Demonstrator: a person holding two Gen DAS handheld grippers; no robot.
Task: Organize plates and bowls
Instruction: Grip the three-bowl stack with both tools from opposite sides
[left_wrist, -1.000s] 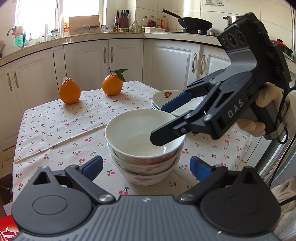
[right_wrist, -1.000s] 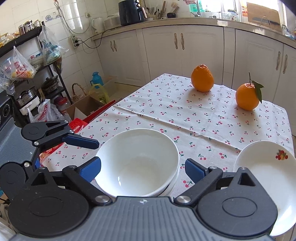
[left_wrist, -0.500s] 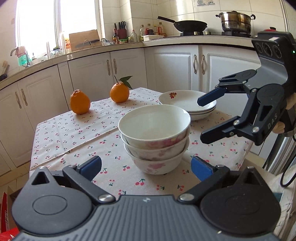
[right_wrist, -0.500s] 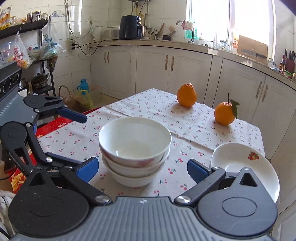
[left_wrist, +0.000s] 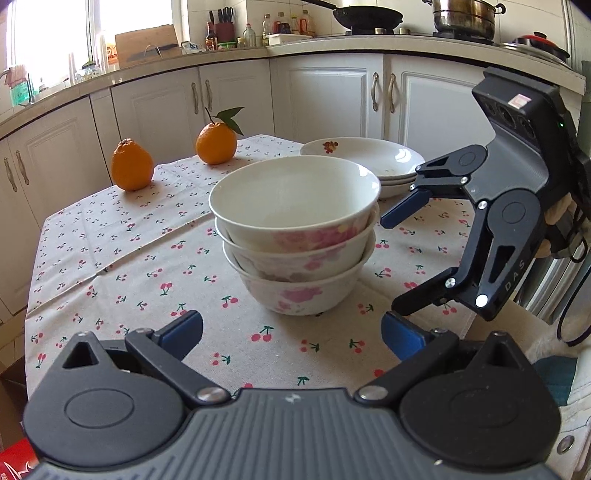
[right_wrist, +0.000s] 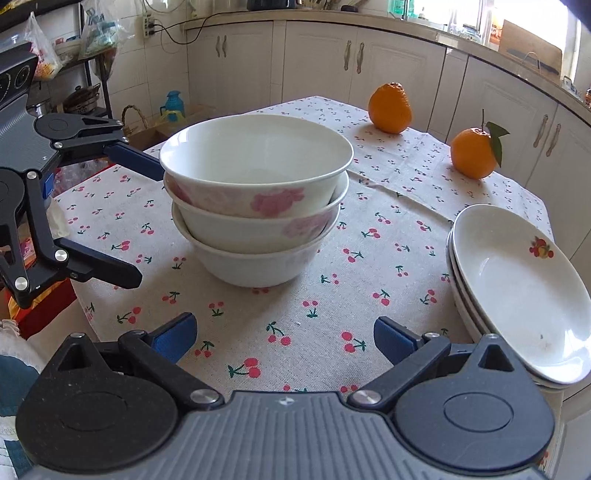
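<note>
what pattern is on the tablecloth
Small red cherries on beige tablecloth, clearest in the right wrist view.

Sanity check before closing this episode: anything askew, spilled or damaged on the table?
Nothing stands out. The three bowls sit nested and upright, the plates are stacked evenly beside them, and both oranges rest on the cloth. No spills or chips visible.

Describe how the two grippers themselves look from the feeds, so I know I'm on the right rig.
Both are matte black two-finger linkage units with blue finger pads, silver pivot screws and a ribbed grey body with round black covers. The right gripper carries white "DAS" lettering, a boxy grey head with round lens ports, and a black cable trailing behind. The left gripper has the same build.
</note>
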